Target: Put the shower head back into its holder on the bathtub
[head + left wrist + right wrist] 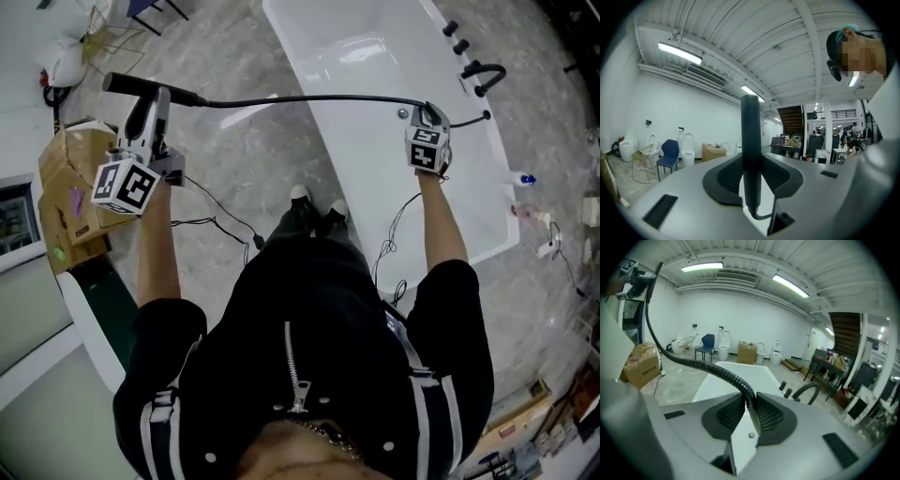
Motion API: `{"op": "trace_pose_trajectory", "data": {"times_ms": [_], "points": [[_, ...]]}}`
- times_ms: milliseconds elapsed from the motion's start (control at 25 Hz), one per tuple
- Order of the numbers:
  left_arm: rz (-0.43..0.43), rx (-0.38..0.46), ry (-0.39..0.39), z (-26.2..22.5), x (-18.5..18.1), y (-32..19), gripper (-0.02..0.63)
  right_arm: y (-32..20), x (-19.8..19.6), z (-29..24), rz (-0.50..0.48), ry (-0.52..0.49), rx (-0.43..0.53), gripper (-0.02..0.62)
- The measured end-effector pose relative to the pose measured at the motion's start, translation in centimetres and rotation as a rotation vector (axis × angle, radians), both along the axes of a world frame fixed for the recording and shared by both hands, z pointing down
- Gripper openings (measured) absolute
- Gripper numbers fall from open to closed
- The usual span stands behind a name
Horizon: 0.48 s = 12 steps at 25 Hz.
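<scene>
Hose (309, 97) tension is my worry. My left gripper (156, 99) clamps the black shower head (127, 84) at upper left, well apart from the bathtub (356, 56). My right gripper (428, 114) pinches the hose by the tub's edge, upper right. Spreading my hands further could drag the ribbed hose through the jaws or twist the shower head loose.

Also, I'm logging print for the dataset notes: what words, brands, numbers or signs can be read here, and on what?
Nothing here reads clearly.
Cardboard box: a line of dark print and a purple mark on its side, both too blurred to read.
Marker cubes: black-and-white square patterns only, no letters or numbers.
</scene>
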<state>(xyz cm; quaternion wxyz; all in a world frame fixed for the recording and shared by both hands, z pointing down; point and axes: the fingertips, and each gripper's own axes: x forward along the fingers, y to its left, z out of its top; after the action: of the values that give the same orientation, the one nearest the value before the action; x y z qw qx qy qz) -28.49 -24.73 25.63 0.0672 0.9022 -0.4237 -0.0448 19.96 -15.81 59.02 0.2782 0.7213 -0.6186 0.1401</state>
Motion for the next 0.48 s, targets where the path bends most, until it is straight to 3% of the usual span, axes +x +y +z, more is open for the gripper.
{"op": "trace_pose_trajectory", "data": {"times_ms": [480], "points": [[0.432, -0.03, -0.009, 5.5, 20.6, -7.2, 0.133, 3.7, 10.3, -10.0, 0.226, 0.074, 0.151, 0.081]]}}
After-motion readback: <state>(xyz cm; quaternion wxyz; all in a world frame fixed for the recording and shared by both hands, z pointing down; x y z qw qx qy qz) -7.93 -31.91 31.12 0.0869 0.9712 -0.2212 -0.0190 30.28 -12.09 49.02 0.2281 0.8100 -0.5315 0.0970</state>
